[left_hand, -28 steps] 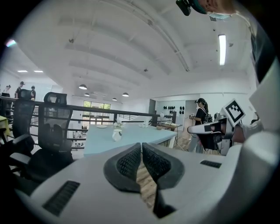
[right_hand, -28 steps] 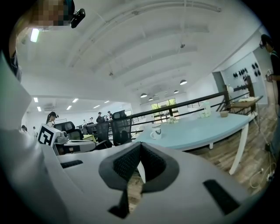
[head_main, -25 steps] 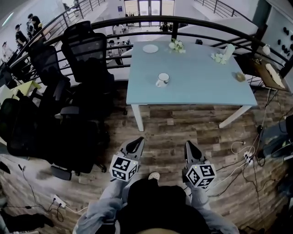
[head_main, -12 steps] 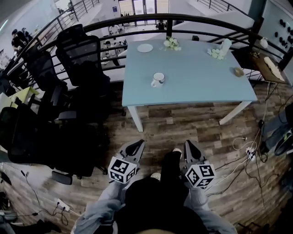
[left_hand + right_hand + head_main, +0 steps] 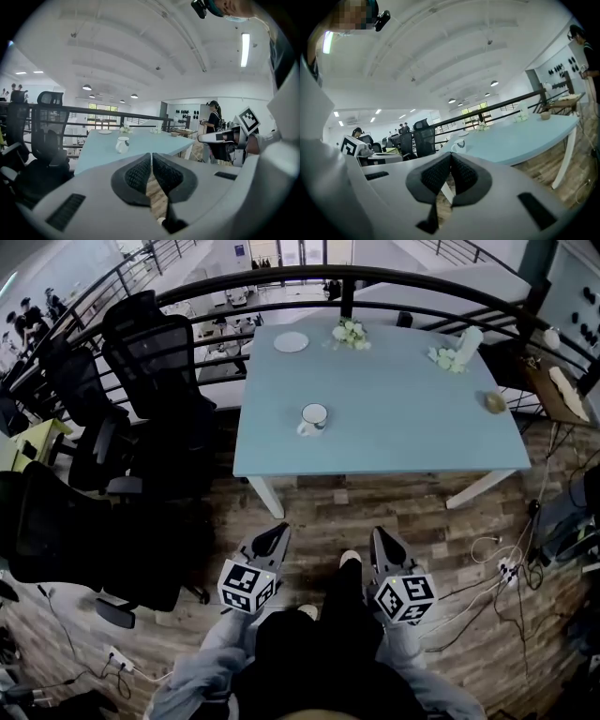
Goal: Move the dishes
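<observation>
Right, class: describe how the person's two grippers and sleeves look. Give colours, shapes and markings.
The left gripper and right gripper are pale grey tapering shells with dark, textured pads. Each carries a white cube printed with black square markers. The sleeves are light grey.

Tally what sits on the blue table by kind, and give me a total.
Mug: 1
Plate: 1
Small bowl: 1
Flower bunches: 2
Tall white container: 1
Total: 6
</observation>
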Demonstrator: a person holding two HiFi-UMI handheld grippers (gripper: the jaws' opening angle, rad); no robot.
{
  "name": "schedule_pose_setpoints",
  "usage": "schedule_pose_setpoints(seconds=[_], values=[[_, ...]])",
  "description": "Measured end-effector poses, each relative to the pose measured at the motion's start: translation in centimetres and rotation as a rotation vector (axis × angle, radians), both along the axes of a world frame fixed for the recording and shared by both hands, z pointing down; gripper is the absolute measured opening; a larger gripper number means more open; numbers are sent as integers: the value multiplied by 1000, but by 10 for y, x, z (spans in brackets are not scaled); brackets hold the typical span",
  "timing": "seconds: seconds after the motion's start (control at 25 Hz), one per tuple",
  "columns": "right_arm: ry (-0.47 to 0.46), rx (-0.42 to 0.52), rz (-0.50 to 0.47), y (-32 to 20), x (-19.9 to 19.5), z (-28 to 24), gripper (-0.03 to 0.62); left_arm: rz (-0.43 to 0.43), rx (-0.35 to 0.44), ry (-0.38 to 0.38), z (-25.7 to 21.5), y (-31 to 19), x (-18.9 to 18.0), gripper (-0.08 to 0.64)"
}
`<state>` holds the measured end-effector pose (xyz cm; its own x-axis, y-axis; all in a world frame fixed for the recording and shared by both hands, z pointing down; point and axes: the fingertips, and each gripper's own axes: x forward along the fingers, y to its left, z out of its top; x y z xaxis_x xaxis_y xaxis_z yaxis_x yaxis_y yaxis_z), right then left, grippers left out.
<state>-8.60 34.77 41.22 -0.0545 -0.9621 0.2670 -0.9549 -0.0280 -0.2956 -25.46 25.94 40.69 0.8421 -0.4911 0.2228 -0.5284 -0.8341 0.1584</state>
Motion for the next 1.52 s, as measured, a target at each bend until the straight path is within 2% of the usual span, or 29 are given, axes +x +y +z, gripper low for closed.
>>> schedule_pose_setpoints(seconds=[0.2,0.52,0.68,0.96,1.0,1.08,1.12,1.2,1.32,1.52], values=[[9,-7,-24,-44,49,-5,8,-8,10,-7,-6,-39,49,23],[7,-4,-83,-108,110,-8,8,-67,-4,5,-12,-100,109,23],[9,-7,-116,-134,132,-8,8,-96,1,-14,-8,-120,127,23],[24,7,-160,-170,162,-7,8,-176,11,11,-9,-151,147,23],[25,10,-171,-174,164,-6,36,-186,13,13,-9,-154,149,23],[35,17,-204,-181,166,-5,223,-208,14,18,-8,-157,152,24],[44,21,-220,-185,167,-4,291,-219,14,21,-8,-158,153,23],[62,24,-248,-190,168,-3,366,-237,13,25,-6,-158,152,23],[69,14,-289,-193,165,2,393,-263,-2,11,1,-154,146,23],[72,-14,-344,-192,152,17,400,-322,-32,-5,15,-144,123,25]])
